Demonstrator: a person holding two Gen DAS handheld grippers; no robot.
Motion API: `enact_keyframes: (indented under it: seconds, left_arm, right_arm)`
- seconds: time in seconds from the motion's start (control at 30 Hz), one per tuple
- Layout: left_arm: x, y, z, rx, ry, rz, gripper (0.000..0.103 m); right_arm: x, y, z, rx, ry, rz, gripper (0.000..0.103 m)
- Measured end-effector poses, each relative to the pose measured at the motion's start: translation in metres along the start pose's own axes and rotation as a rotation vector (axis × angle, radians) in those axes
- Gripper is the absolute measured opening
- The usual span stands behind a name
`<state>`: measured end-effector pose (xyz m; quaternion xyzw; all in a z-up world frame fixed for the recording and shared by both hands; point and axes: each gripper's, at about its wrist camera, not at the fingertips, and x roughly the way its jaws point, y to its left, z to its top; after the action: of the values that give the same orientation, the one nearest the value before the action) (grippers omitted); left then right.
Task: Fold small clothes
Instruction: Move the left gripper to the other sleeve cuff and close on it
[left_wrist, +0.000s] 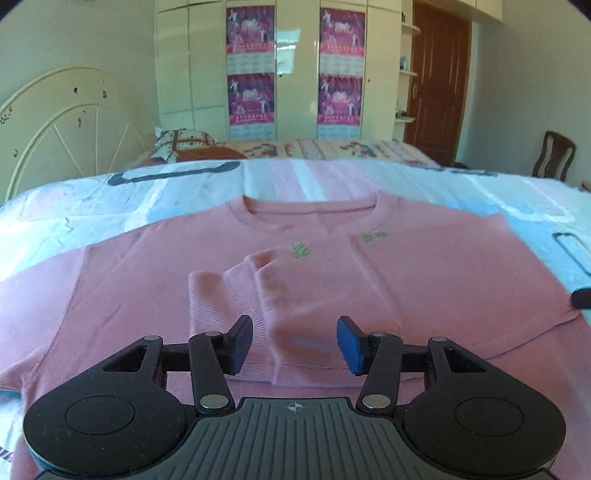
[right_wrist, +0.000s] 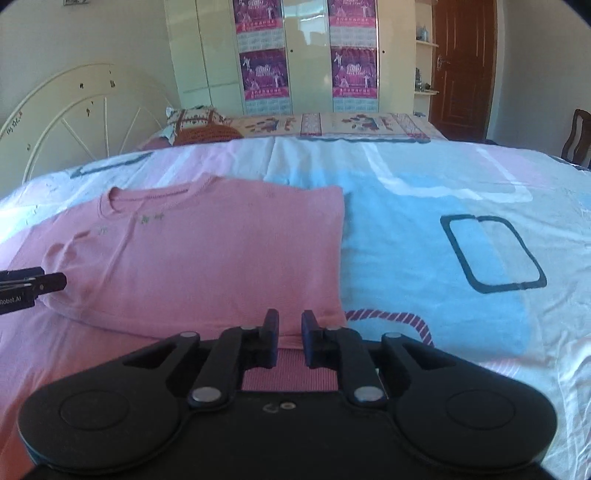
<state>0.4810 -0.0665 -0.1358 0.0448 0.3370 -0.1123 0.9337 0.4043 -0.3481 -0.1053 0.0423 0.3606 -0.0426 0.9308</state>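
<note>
A pink knit sweater (left_wrist: 369, 280) lies face up on the bed, collar away from me. One sleeve (left_wrist: 229, 295) is folded across its front, and its cuff lies just beyond my left gripper (left_wrist: 295, 343). That gripper is open above the sweater's lower part, and its pads touch nothing. In the right wrist view the sweater (right_wrist: 207, 258) has a straight folded edge on its right side. My right gripper (right_wrist: 290, 338) hovers over the ribbed hem near that edge. Its jaws stand a narrow gap apart with no cloth pinched between them. The left gripper's tip (right_wrist: 37, 286) shows at the left edge.
The sweater rests on a bedsheet (right_wrist: 424, 229) patterned in white, blue and pink. A cream headboard (left_wrist: 66, 122) and a pillow (left_wrist: 184, 142) are at the far left. A wardrobe (left_wrist: 291, 66), a brown door (left_wrist: 439, 77) and a chair (left_wrist: 554, 153) stand beyond the bed.
</note>
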Motion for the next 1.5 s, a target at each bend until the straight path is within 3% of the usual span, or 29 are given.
enact_keyframes:
  seconds: [0.07,0.1,0.17,0.23,0.3,0.37,0.47,0.53,0.7,0.77,0.9,0.97,1.0,1.07,1.2,1.4,1.43,1.5]
  left_arm:
    - [0.012,0.007,-0.006,-0.019,0.055,-0.005,0.05]
    - [0.011,0.006,-0.008,-0.003,0.038,0.01,0.05]
    - [0.001,0.003,-0.002,0.001,0.022,0.044,0.05]
    - [-0.01,0.001,-0.001,0.014,-0.035,0.016,0.05]
    - [0.006,0.002,-0.005,0.021,0.07,0.023,0.05]
    - [0.007,0.005,-0.009,0.011,0.048,0.011,0.052]
    - [-0.005,0.017,-0.007,-0.038,0.031,0.016,0.052]
    - [-0.015,0.035,-0.011,-0.089,0.016,0.03,0.052]
    - [-0.047,0.123,-0.042,-0.269,0.016,0.163,0.054]
    - [-0.066,0.166,-0.059,-0.338,-0.012,0.231,0.081]
    - [-0.099,0.254,-0.092,-0.49,-0.047,0.372,0.084]
    - [-0.11,0.299,-0.109,-0.618,-0.063,0.398,0.083]
    - [-0.114,0.321,-0.117,-0.69,-0.076,0.402,0.082]
    - [-0.119,0.363,-0.135,-0.816,-0.097,0.423,0.068]
    - [-0.114,0.422,-0.161,-0.996,-0.146,0.409,0.057]
    - [-0.094,0.458,-0.164,-1.066,-0.233,0.365,0.055]
    - [-0.091,0.462,-0.163,-1.071,-0.241,0.363,0.048]
    - [-0.084,0.472,-0.162,-1.073,-0.22,0.387,0.02]
  right_arm:
    - [0.01,-0.001,-0.002,-0.006,0.025,-0.01,0.014]
    - [0.023,-0.002,-0.007,-0.008,0.082,-0.032,0.013]
    - [0.024,0.001,-0.009,-0.008,0.08,-0.043,0.013]
    - [0.012,0.005,-0.002,0.001,0.057,-0.036,0.017]
    - [0.004,0.007,-0.003,0.011,0.009,-0.035,0.022]
    - [0.02,0.009,-0.008,0.002,0.096,-0.061,0.026]
    - [0.013,0.014,-0.004,-0.004,0.081,-0.072,0.027]
    - [0.0,0.013,-0.002,0.032,0.02,-0.059,0.031]
    - [-0.011,0.016,0.002,0.082,-0.017,-0.061,0.037]
    - [-0.01,0.022,0.004,0.084,-0.017,-0.055,0.037]
    - [0.0,0.041,0.007,0.121,-0.006,-0.017,0.038]
    - [0.005,0.051,0.01,0.147,-0.003,0.0,0.038]
    - [0.008,0.057,0.011,0.155,-0.002,0.004,0.038]
    - [0.013,0.07,0.015,0.155,-0.001,0.006,0.038]
    - [0.019,0.098,0.024,0.134,-0.004,0.017,0.038]
    - [0.026,0.121,0.031,0.169,0.0,0.023,0.038]
    - [0.027,0.122,0.033,0.179,0.0,0.022,0.038]
    - [0.028,0.122,0.035,0.196,0.002,0.014,0.038]
